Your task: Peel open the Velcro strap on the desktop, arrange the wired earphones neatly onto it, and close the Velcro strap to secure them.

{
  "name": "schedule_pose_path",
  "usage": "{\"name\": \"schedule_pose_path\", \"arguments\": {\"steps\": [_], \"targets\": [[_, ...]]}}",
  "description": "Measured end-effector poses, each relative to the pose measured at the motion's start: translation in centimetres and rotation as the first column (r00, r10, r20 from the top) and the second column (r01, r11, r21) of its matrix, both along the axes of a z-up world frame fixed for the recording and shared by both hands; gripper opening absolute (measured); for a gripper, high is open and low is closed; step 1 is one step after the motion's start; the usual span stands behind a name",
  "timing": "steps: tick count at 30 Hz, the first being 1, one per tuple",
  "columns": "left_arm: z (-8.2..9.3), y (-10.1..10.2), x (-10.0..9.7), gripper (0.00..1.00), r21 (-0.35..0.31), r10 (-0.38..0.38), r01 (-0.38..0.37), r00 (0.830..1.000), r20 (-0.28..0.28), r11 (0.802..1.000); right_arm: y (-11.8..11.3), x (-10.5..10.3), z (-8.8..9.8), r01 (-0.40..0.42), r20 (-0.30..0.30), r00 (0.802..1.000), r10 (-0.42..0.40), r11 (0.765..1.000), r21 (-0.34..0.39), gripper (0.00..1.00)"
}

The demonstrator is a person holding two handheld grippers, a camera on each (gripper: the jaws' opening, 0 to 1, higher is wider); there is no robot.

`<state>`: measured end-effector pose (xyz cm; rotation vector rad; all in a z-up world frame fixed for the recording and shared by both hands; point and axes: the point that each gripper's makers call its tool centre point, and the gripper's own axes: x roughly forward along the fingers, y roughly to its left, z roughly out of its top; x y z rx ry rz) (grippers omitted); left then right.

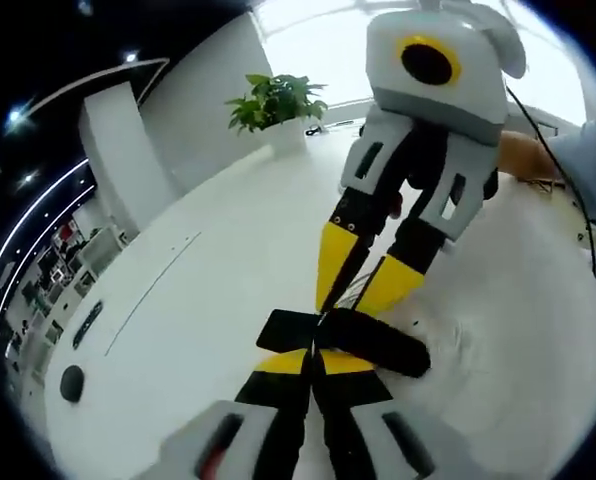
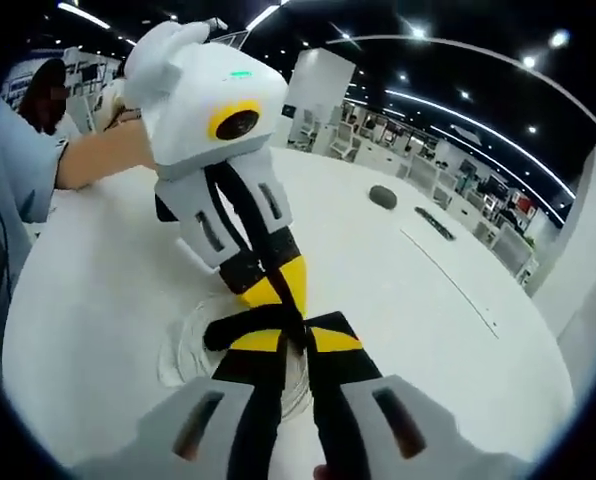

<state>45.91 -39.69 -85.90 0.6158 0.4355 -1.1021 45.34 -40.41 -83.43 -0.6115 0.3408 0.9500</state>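
Observation:
A black Velcro strap (image 1: 378,345) lies on the white desk (image 1: 198,300), across a loose coil of white earphone cable (image 2: 183,352). My left gripper (image 1: 315,356) is shut on the strap's near end. Opposite it, my right gripper (image 1: 324,312) comes down from the upper right with its yellow tips pinched on the same spot. In the right gripper view, my right gripper (image 2: 296,342) is shut on the strap (image 2: 240,326), and the left gripper (image 2: 290,308) meets it tip to tip. The pinch point itself is hidden by the jaws.
A potted plant (image 1: 278,105) stands at the desk's far edge. A black mouse (image 2: 382,196) and a flat black bar (image 2: 436,222) lie on the desk well away from the strap. A person's forearm (image 2: 98,158) reaches in behind the left gripper.

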Motion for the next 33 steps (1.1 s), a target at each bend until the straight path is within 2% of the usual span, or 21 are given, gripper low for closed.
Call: {"name": "schedule_pose_path", "arguments": {"steps": [3, 8, 15, 23, 28, 33], "targets": [[0.0, 0.1, -0.1, 0.06, 0.011, -0.011, 0.011, 1.000, 0.014, 1.000, 0.2, 0.8, 0.6, 0.003, 0.003, 1.000, -0.003, 0.999, 0.053, 0.05], [0.0, 0.1, -0.1, 0.06, 0.020, -0.016, 0.015, 1.000, 0.025, 1.000, 0.3, 1.6, 0.3, 0.016, -0.028, 1.000, -0.014, 0.996, 0.084, 0.05], [0.0, 0.3, -0.2, 0.06, 0.037, -0.031, 0.030, 0.998, 0.046, 0.999, -0.1, 3.1, 0.1, 0.096, -0.168, 0.984, -0.062, 0.974, 0.205, 0.05], [0.0, 0.3, -0.2, 0.06, 0.041, -0.038, 0.036, 0.998, 0.051, 0.999, -0.6, 4.1, -0.8, 0.143, -0.221, 0.971, -0.096, 0.968, 0.206, 0.06], [0.1, 0.3, -0.2, 0.06, 0.043, -0.040, 0.038, 0.998, 0.052, 0.998, -0.6, 4.2, -1.3, 0.120, -0.196, 0.977, -0.088, 0.980, 0.158, 0.05], [0.2, 0.3, -0.3, 0.06, 0.048, -0.040, 0.037, 0.997, 0.060, 0.998, -0.4, 3.9, -1.8, 0.067, -0.145, 0.988, -0.051, 0.992, 0.105, 0.05]]}}
